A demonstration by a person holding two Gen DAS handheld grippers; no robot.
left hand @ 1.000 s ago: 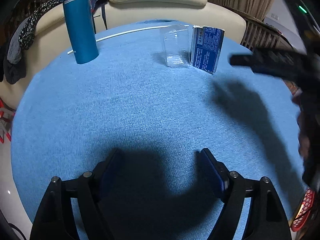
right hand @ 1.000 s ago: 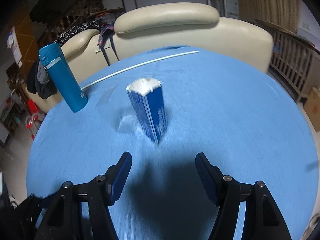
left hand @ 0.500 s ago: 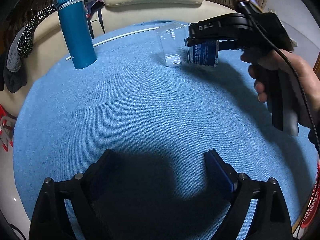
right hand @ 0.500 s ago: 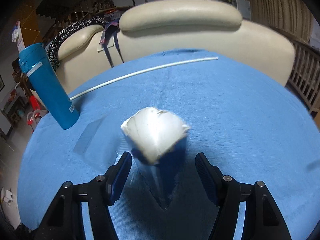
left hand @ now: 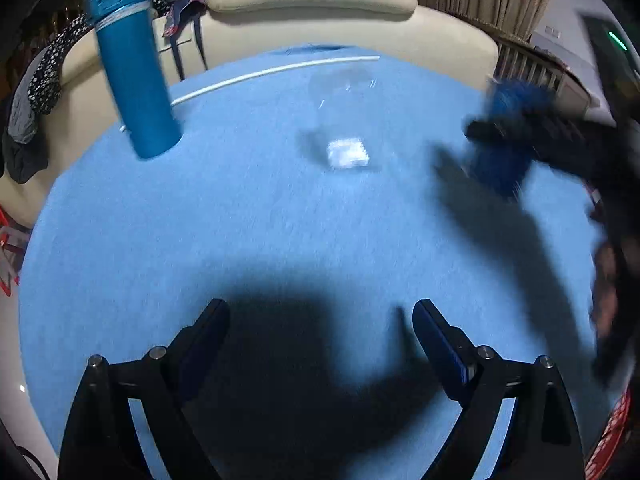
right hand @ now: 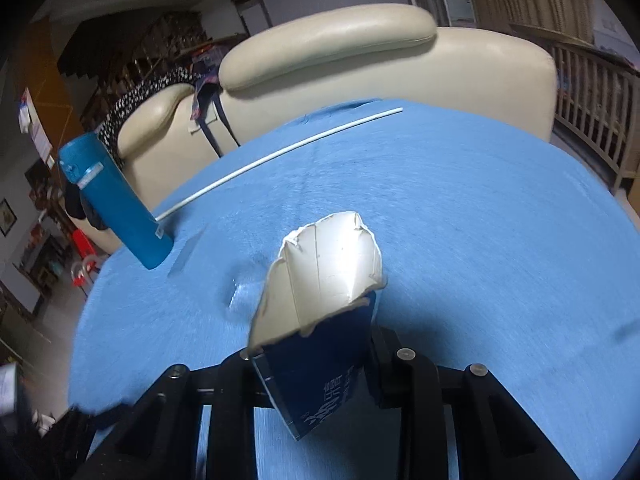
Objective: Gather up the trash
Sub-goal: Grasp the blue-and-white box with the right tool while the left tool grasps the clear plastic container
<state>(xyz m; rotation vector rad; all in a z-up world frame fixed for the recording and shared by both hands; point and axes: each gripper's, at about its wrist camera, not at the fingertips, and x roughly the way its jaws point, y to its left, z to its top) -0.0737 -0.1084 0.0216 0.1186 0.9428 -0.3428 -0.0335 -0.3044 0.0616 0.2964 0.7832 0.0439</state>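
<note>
My right gripper (right hand: 316, 364) is shut on a blue carton (right hand: 320, 344) with a torn white top and holds it above the blue table (right hand: 480, 220). In the left wrist view the carton (left hand: 504, 156) shows blurred at the right, held by the right gripper (left hand: 520, 128). A clear plastic cup (left hand: 344, 116) stands at the table's far middle; it shows faintly in the right wrist view (right hand: 240, 292). My left gripper (left hand: 320, 340) is open and empty above the near table.
A tall blue flask (left hand: 132, 64) stands at the far left, also in the right wrist view (right hand: 116, 204). A thin white rod (left hand: 256, 76) lies along the far edge. A cream sofa (left hand: 320, 4) stands behind the table. Something red (left hand: 612, 432) sits at the lower right.
My right gripper closed on the blue carton and lifted it off the table, moving right, away from the clear cup. My left gripper stayed open and shifted slightly.
</note>
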